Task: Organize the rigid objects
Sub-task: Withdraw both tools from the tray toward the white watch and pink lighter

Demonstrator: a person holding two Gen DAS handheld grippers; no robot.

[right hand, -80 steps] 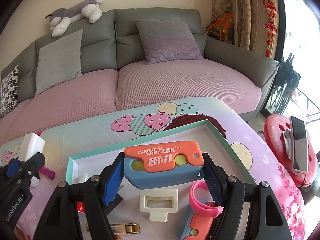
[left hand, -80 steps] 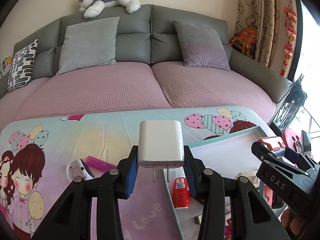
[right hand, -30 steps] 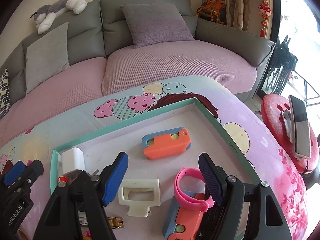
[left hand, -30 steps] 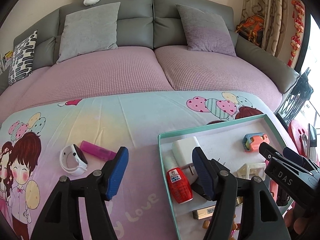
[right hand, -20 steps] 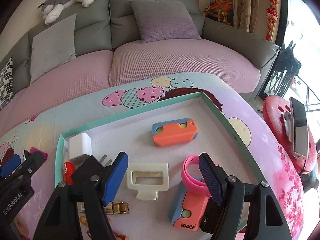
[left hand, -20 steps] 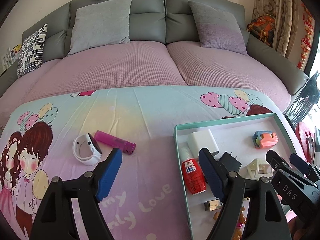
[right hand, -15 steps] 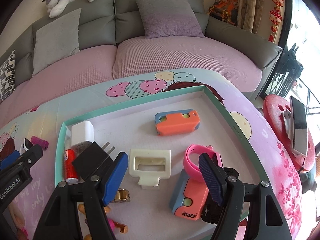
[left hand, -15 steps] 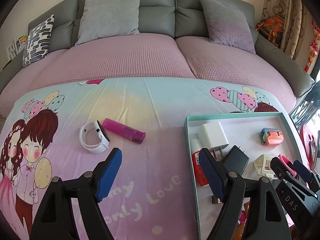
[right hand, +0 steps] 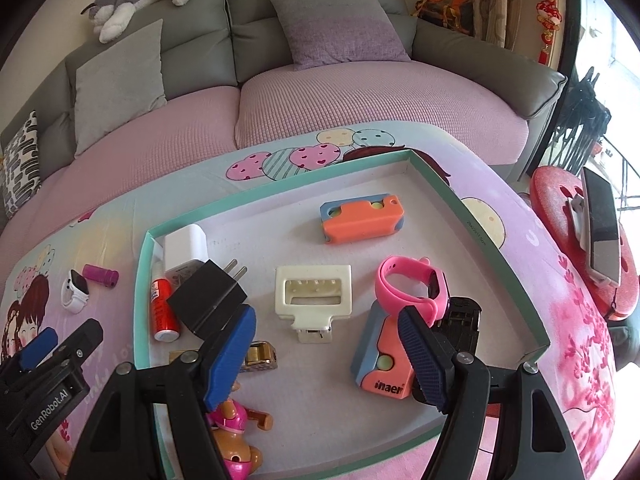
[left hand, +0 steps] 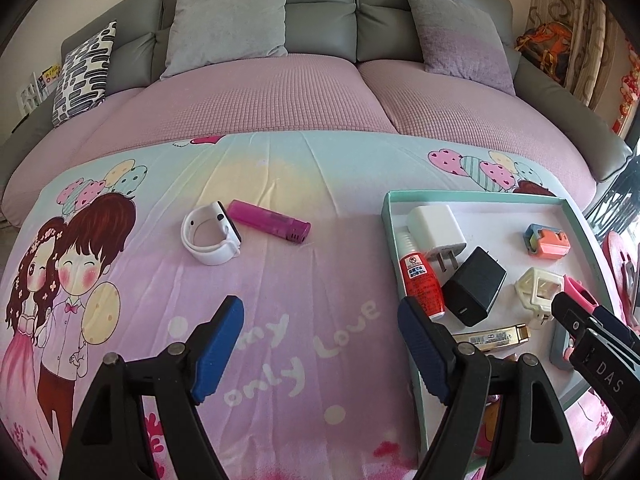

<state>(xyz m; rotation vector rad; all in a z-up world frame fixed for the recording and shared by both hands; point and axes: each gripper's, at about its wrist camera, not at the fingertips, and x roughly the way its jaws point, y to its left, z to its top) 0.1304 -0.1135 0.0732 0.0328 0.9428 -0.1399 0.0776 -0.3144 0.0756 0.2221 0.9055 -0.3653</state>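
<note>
Both grippers are held spread and empty: the left gripper hangs over bare cloth, the right gripper over the tray. Two things are left outside the tray, near each other on the cloth: a white watch and, touching or just beside it, a pink lighter. Most likely one of these is to be fetched next by the left gripper. Trouble could be caused by their closeness: if the watch is approached carelessly, the lighter may be knocked and rolled away, and the watch's round band may slip from the pads if it is pinched off-centre. The soft, wrinkled cloth could also be caught under a pad. Inside the tray, the left end is crowded by the white charger, black charger and red tube, so a drop there could be fouled; open floor is seen between the white clip and the orange knife. The tray's raised near wall must be cleared on entry.
</note>
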